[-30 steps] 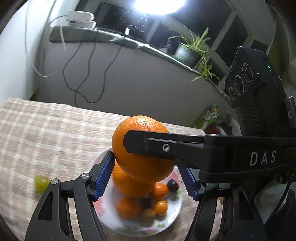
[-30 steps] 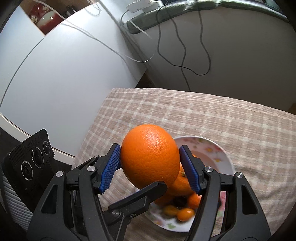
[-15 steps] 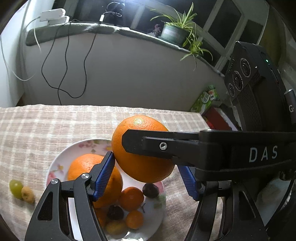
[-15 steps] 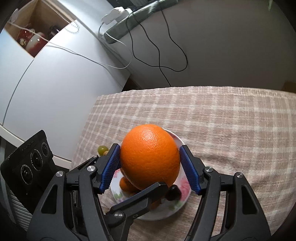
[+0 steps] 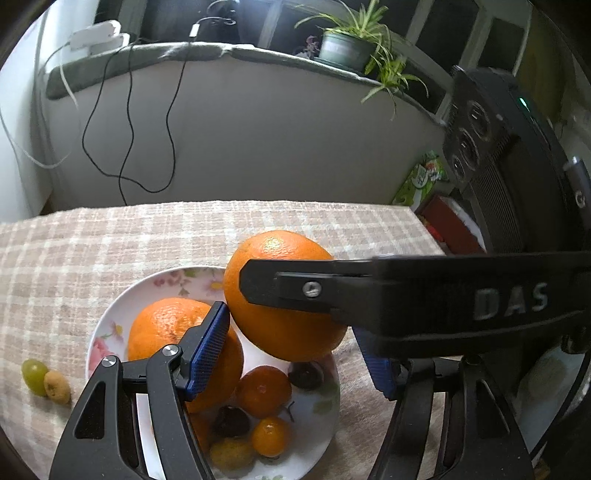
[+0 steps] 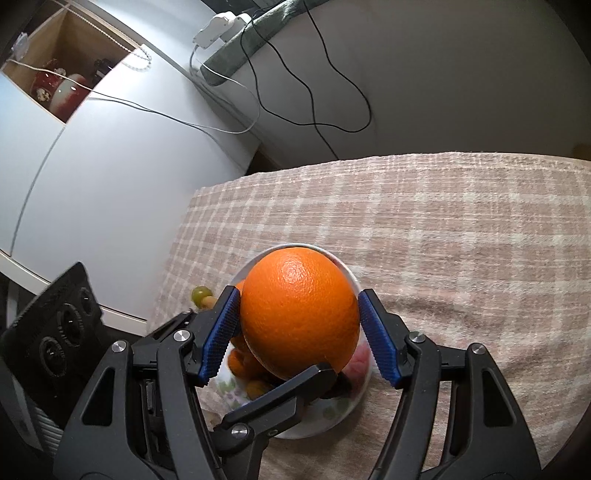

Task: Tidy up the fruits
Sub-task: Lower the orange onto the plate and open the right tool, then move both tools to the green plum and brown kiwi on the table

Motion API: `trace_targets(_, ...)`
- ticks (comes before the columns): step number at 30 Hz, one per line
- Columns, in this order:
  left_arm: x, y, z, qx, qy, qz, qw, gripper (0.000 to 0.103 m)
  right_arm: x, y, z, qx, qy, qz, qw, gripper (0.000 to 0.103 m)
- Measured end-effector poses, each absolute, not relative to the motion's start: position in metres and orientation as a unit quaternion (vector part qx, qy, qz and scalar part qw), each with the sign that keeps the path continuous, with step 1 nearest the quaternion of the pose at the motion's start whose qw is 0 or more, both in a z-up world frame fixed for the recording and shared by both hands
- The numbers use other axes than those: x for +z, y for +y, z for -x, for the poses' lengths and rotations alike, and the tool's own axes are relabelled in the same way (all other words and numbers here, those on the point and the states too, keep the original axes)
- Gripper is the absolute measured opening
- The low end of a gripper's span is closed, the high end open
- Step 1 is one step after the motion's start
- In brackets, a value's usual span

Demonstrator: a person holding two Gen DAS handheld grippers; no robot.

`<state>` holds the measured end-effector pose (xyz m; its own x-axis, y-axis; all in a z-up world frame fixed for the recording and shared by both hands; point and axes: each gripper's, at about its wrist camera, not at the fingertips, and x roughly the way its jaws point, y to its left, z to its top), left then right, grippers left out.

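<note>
Place: a lived-in room of a home.
Table: a checked woven cloth [image 6: 443, 229] covered it, and a floral plate [image 5: 107, 325] of fruit stood on it.
Sill: a potted spider plant [image 5: 351, 44] stood on the window ledge.
Wiring: a white power strip [image 6: 218, 27] lay on the ledge, with black cables [image 5: 129, 122] hanging down the wall.
Storage: a white cabinet [image 6: 92, 177] had an open niche holding red ornaments [image 6: 62, 92].

Checked tablecloth [image 5: 110, 240]; potted spider plant [image 5: 343, 48] on windowsill; black cable [image 5: 129, 122] down wall; white power strip [image 6: 218, 27].
</note>
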<state>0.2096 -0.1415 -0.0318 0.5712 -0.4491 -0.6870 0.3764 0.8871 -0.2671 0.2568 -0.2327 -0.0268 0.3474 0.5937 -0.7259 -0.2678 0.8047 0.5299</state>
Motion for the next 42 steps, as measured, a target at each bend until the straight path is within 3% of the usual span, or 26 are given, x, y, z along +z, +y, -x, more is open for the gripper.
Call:
trace_targets(31,-0.027,-0.143,-0.184,-0.225,0.388,0.014,0.894,0.069,-0.009,-0.251,-0.235,0.245,0.485,-0.149,0.826,0.070)
trace_targets(42,-0.012,-0.136,-0.156,-0.228,0.365,0.002,0.903,0.070,0.004,-0.257,-0.219,0.237,0.463,-0.143,0.842,0.084)
